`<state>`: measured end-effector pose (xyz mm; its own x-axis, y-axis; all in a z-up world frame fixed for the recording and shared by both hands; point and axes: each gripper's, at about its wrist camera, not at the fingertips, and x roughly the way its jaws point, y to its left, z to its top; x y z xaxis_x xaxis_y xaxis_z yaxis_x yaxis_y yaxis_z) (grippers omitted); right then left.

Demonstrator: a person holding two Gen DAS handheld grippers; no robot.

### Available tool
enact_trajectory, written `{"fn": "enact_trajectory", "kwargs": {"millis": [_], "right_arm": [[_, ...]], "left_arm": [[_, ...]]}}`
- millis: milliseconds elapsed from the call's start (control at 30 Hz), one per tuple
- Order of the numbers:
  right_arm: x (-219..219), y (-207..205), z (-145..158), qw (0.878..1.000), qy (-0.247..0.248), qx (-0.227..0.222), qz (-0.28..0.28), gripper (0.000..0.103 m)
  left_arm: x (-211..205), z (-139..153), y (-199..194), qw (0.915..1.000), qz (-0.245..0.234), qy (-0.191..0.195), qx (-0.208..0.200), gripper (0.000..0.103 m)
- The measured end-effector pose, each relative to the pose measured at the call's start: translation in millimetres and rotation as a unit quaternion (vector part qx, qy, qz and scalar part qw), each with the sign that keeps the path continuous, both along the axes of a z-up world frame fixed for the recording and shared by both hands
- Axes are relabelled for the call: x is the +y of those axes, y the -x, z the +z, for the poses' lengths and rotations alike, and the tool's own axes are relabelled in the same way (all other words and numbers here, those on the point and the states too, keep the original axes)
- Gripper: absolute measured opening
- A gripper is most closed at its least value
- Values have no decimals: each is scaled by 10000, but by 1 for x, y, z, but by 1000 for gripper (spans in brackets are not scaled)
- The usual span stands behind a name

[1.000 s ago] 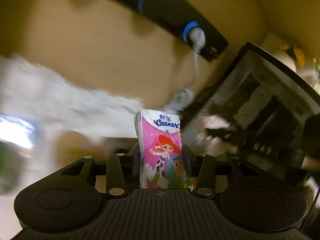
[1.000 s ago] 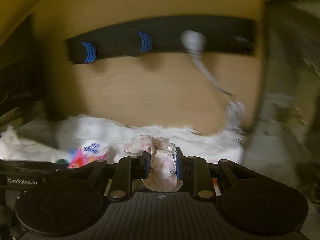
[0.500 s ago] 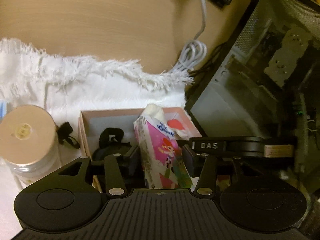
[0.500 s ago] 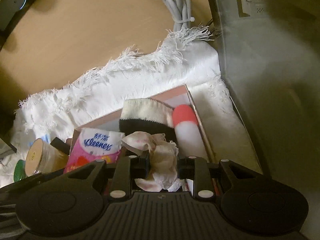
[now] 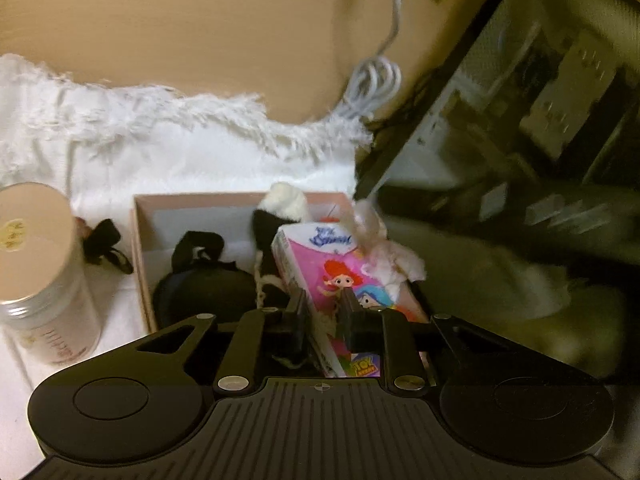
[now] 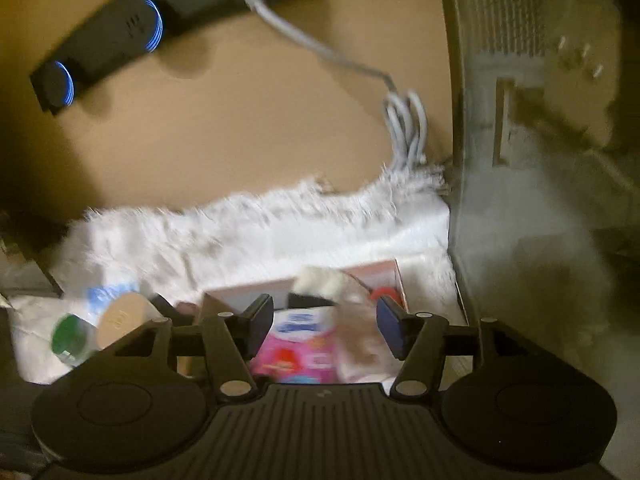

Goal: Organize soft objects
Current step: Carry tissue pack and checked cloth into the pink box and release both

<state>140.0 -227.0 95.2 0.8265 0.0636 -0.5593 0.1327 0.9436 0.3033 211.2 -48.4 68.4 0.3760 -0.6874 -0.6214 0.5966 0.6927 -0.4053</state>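
— Wooden desktop (image 5: 200, 20) at the back, white fringed throw (image 5: 180, 148) over it, and our pink cardboard box (image 5: 138, 248) sits on the throw. Where do we stand?

— We've got both soft things down at the box. Half a second ago we carried the Kleenex pack (image 5: 332, 264) upright in wide jaws; now it leans inside the box, against the black-and-white sock (image 5: 276, 208).

— And the left gripper (image 5: 323, 306)?

— Its jaws have just been closing and sit nearly together, with the pack's edge showing in the gap. Whether the pads pinch it, we can't tell.

— The right gripper (image 6: 324, 322)?

— Its jaws have just been opening. The crumpled pink-white cloth (image 6: 360, 344) that we had clamped lies loose between them, touching neither pad that we can see, over the box's right end beside the pack. That view is blurred, though.

— So what does that give us?

— We'd judge the cloth delivered and the pack as good as placed. The dark pouch (image 5: 204, 288) is in the box as well. The jar (image 5: 36, 240) stands outside on the left, which suits us.
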Motion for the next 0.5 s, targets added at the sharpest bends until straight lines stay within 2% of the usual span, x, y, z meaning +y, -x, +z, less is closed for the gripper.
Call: {"fn": "enact_trajectory", "kwargs": {"millis": [200,233,267,367,433,500], "right_arm": [[-6,16,13,9996,-220,-140,-84,56],[-9,16,10,9994,-317,-93,-86,48],[-11,15,5,9990,-441,-26,-65,40],[-14,2,-14,9952,-929,305,57,33],[-12,-9,-29,9917,-1149,556,160,33],[-6,-17,-42,9919,-1016,753,117,35]], "left_arm": [[13,7,-1,9995,119,247,174,23],[18,11,1,9994,132,296,129,23],[24,16,5,9992,159,347,78,23],[46,25,14,9983,298,501,13,23],[62,29,19,9979,380,518,-74,23],[80,31,24,9975,521,432,-202,23]]}}
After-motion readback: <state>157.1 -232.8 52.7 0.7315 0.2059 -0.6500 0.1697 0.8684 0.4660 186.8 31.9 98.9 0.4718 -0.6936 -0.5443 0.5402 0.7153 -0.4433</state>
